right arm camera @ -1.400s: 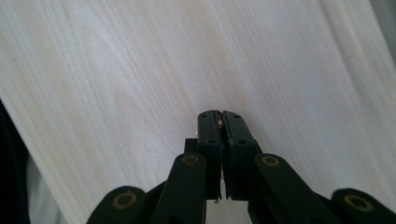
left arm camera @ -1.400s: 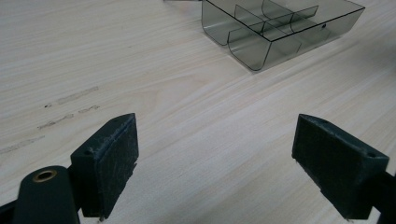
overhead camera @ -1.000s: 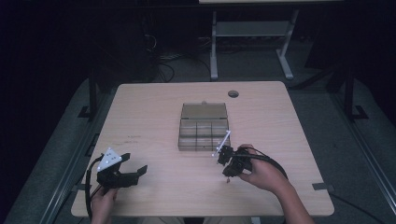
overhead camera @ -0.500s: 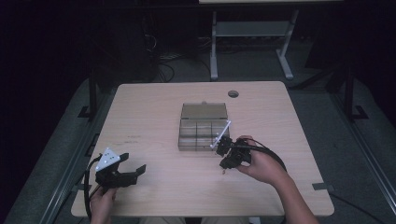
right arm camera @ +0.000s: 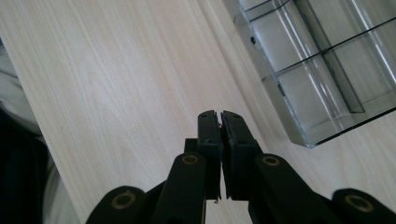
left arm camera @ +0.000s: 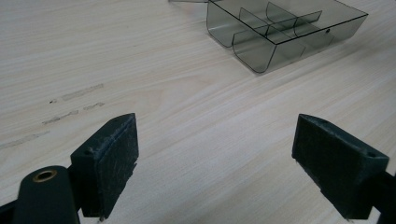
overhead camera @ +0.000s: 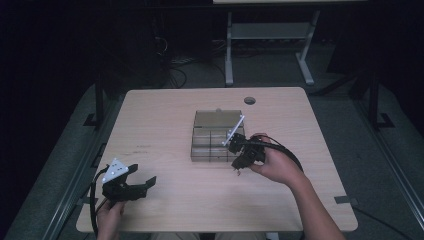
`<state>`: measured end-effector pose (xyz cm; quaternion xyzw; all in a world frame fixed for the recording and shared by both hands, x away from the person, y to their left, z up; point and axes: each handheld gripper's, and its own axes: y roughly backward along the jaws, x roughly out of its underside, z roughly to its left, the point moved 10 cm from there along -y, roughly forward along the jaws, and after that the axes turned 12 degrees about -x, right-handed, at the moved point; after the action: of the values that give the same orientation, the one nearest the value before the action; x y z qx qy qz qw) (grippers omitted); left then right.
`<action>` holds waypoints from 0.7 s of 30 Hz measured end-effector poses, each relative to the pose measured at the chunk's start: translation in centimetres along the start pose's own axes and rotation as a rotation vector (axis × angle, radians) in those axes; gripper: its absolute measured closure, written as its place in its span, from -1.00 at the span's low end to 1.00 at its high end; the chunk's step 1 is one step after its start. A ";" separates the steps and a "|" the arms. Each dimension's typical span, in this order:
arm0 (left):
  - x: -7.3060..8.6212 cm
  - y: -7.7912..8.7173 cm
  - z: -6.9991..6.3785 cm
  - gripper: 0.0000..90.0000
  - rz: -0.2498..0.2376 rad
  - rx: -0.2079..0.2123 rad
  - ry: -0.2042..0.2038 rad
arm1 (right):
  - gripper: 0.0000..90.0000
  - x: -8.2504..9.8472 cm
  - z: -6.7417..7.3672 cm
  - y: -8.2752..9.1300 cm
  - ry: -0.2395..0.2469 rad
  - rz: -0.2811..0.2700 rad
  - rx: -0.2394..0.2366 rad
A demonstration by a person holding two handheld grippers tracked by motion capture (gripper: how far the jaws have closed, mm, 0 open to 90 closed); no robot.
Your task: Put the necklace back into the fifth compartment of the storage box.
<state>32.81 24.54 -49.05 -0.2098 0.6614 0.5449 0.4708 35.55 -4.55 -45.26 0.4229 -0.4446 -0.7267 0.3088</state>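
A smoky clear plastic compartment box sits at the table's middle with its lid folded open behind it; its cells look empty. In the right gripper view the box lies at the upper right, apart from the jaws. My right gripper hovers over the box's near right corner, jaws pressed together, with nothing clearly between the fingertips. My left gripper rests low near the table's front left, open wide. In the left gripper view its jaws frame bare wood, and the box lies far ahead.
The light wood table has a round cable hole at the back right. Faint scuff marks streak the wood ahead of the left gripper. A grey desk frame stands on the floor beyond the table.
My right gripper has risen and moved slightly toward the box's near right corner, still shut. The left gripper and the box have stayed put.
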 end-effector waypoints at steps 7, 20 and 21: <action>0.0 0.0 0.0 -0.68 0.001 0.002 0.000 | 0.92 -1.0 -0.4 0.6 0.005 -0.008 0.003; 0.0 0.0 -0.1 -0.68 0.000 0.001 -0.014 | 0.92 -2.9 -0.8 1.4 0.009 -0.002 0.002; 0.0 0.0 -0.1 -0.68 0.002 -0.001 -0.017 | 0.92 -3.0 -0.9 1.4 0.011 -0.001 0.001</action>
<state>32.79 24.45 -49.07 -0.2047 0.6575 0.5474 0.4756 37.79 -2.99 -43.17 0.4271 -0.4433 -0.7243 0.3106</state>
